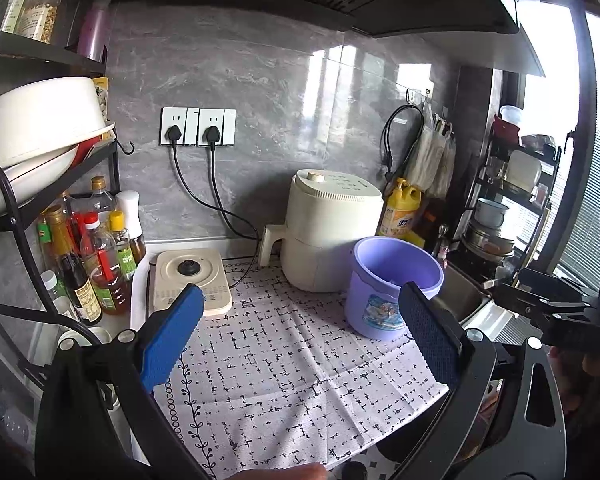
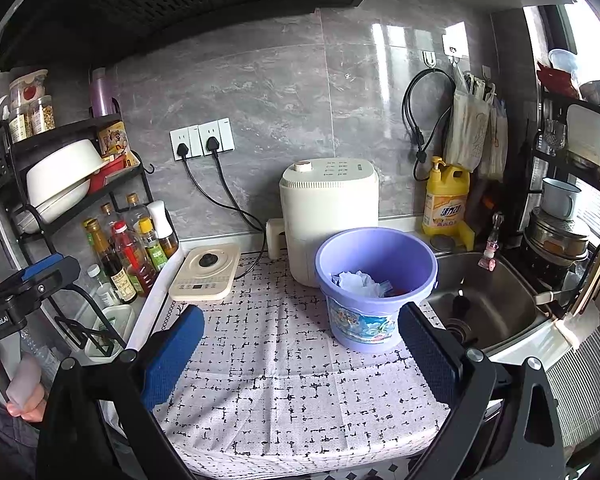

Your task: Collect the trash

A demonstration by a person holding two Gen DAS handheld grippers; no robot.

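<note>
Both grippers spread wide, holding nothing: left gripper (image 1: 300, 332), right gripper (image 2: 300, 344), both above patterned cloth (image 2: 284, 400). Trash = crumpled paper (image 2: 358, 282) already inside purple bucket (image 2: 374, 268), next to sink (image 2: 496, 300). No loose trash visible on cloth. Paper prob v. light, soft, crushable; pinch a raised fold. Bucket: thin plastic, grab by rim.
</note>
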